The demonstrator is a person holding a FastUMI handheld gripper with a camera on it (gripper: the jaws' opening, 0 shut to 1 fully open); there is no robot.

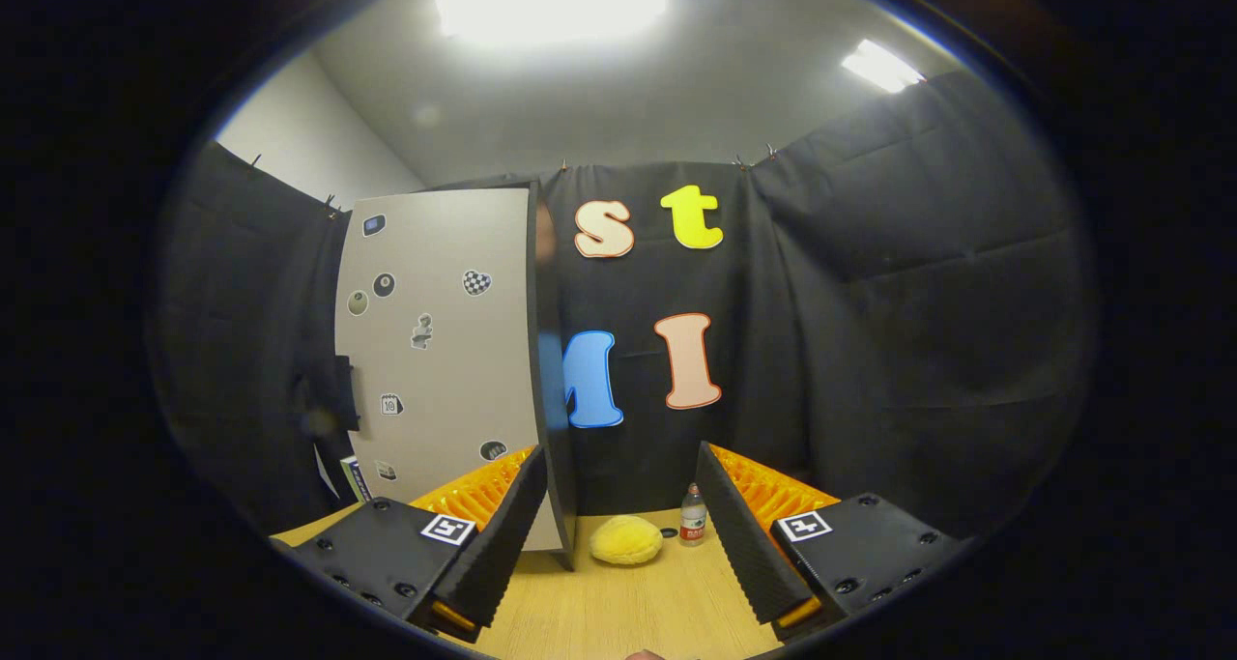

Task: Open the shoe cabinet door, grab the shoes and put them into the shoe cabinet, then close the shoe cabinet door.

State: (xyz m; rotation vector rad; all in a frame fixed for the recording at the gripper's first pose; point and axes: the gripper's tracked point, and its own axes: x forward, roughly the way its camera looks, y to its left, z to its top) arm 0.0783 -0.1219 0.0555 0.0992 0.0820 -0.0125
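Gripper: fingers apart, empty | cabinet: door shut, at desk's far-left edge | yellow slipper, bottle: beyond fingers, near far edge, within reach.

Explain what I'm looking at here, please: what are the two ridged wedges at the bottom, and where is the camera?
The camera rides on a handheld gripper and looks forward along its two fingers; those are the wedges. They are spread apart and hold nothing. Ahead lies a wooden table. On it, beyond the fingers, sit a fluffy yellow slipper and a small bottle. Beside them stands the pale shoe cabinet, its front dotted with stickers. Its door looks shut, though I cannot be sure.
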